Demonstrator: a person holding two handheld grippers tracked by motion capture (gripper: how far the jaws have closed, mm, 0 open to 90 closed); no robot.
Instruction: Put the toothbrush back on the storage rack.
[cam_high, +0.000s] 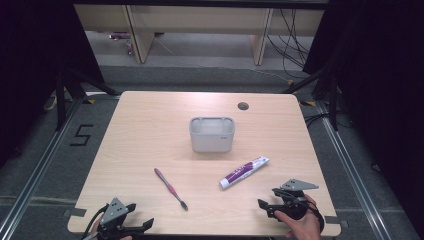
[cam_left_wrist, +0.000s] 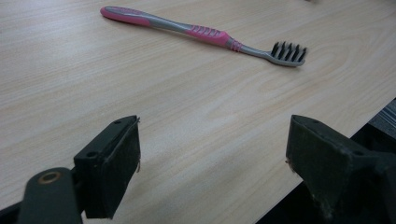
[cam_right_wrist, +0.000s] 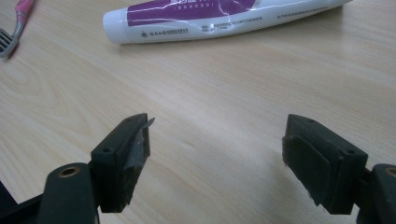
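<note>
wooden table (cam_high: 150, 125), toothbrush (cam_high: 170, 188), toothpaste tube (cam_high: 244, 172), grey cup (cam_high: 212, 134)

One pink toothbrush (cam_high: 170, 188), one purple-and-white toothpaste tube (cam_high: 244, 172), one grey tub (cam_high: 212, 134), two hand-held grippers, left (cam_high: 142, 224) and right (cam_high: 267, 198), all on one wooden table (cam_high: 150, 125)

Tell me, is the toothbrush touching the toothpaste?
Apart. The high view shows the toothbrush lying left of the toothpaste, with a stretch of bare table plainly between them.
</note>
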